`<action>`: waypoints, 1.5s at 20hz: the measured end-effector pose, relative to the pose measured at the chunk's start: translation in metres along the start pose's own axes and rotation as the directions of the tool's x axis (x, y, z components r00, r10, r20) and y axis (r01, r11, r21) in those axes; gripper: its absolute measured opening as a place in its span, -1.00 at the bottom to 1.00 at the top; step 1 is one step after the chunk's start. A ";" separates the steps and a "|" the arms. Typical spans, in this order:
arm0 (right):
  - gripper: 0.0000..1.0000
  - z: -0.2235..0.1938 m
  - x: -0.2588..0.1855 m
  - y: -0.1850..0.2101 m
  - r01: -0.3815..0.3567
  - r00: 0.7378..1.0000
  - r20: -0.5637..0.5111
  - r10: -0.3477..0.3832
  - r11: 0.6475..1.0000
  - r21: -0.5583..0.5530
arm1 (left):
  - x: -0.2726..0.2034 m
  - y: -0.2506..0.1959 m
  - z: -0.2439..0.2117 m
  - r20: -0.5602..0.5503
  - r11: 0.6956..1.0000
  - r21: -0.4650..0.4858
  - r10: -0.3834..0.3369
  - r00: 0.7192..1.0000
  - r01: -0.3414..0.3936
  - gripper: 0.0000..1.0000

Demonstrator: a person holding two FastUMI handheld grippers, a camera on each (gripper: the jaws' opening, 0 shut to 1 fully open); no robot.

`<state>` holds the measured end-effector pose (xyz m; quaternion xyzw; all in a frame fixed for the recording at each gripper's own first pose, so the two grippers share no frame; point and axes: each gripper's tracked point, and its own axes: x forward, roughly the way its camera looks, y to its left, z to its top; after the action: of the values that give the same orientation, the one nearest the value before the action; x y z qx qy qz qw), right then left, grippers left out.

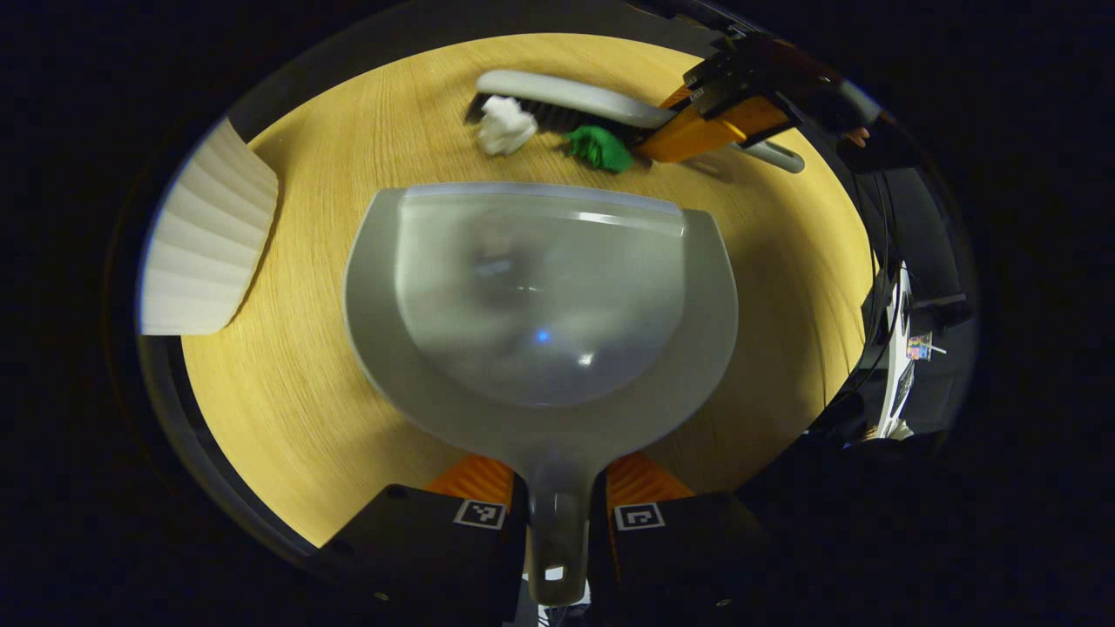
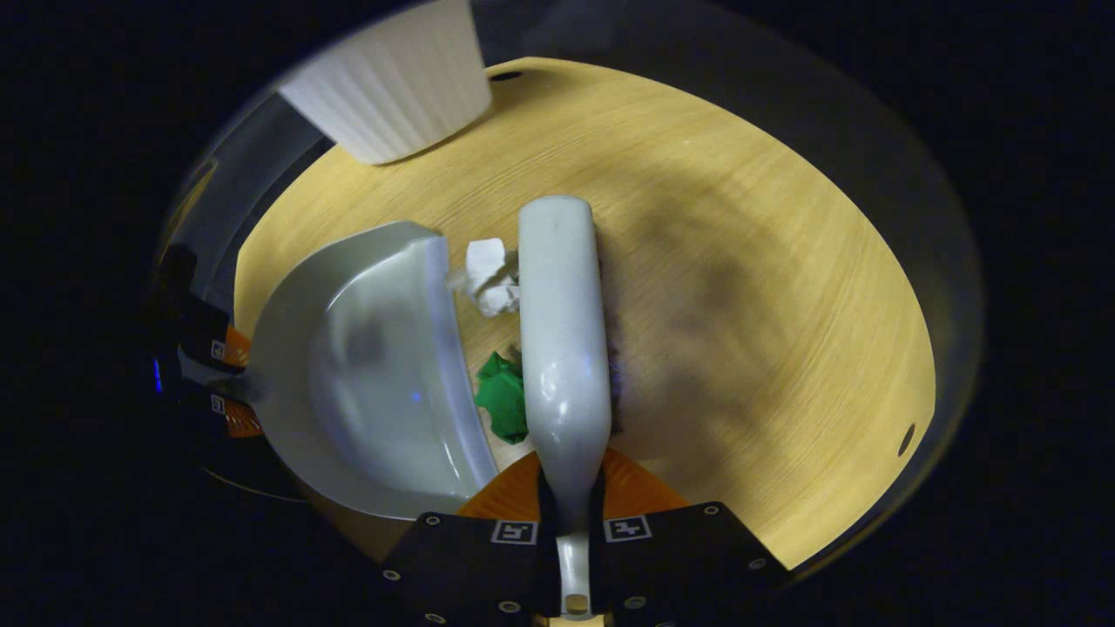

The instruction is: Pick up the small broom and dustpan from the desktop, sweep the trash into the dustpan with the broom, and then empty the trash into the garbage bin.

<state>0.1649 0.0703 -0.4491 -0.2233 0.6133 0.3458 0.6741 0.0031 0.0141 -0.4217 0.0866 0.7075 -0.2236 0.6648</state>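
Dustpan (image 1: 540, 305) handle clamped in left jaws; broom (image 2: 564, 348) in right.

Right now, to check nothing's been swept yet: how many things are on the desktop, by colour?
White: 2, paper wad and ribbed garbage bin
Green: 1, crumpled scrap
Grey: 2, dustpan and broom
Total: 5

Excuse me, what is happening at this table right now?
A person is sweeping the round wooden table with two handheld grippers. The left gripper holds the grey dustpan by its handle, and the right gripper holds the small broom. A white paper ball and a green scrap lie between broom and dustpan. A white ribbed bin waits nearby.
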 end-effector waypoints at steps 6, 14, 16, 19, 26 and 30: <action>-0.75 -0.001 -0.005 0.008 -0.065 0.997 -0.053 0.059 0.991 -0.118 | 0.000 -0.001 -0.002 0.003 1.000 -0.011 -0.003 1.000 0.003 -0.38; -0.74 0.015 -0.050 0.002 -0.139 0.989 -0.051 0.137 0.990 -0.031 | 0.001 -0.009 -0.009 0.034 0.998 -0.062 -0.004 0.999 0.006 -0.38; -0.75 0.012 -0.046 -0.010 -0.107 0.993 -0.042 0.109 0.993 0.046 | 0.002 -0.011 -0.010 0.037 0.997 -0.073 -0.004 0.999 0.007 -0.38; -0.75 0.006 -0.050 -0.046 -0.030 0.999 -0.037 0.037 0.986 0.164 | 0.003 -0.015 -0.013 0.047 0.994 -0.105 -0.009 0.999 0.014 -0.39; -0.75 -0.005 -0.071 -0.097 0.013 0.999 0.025 -0.026 0.911 0.411 | 0.002 -0.032 -0.024 0.061 0.990 -0.134 -0.026 0.998 0.034 -0.38; -0.75 -0.045 -0.081 -0.126 0.062 0.997 0.012 -0.079 0.863 0.502 | 0.003 -0.032 -0.030 0.071 0.984 -0.175 -0.005 0.997 0.017 -0.38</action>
<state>0.2275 -0.0609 -0.3913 -0.0576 0.6626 0.1535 0.7308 -0.0374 -0.0020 -0.4180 0.0160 0.7010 -0.1671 0.6931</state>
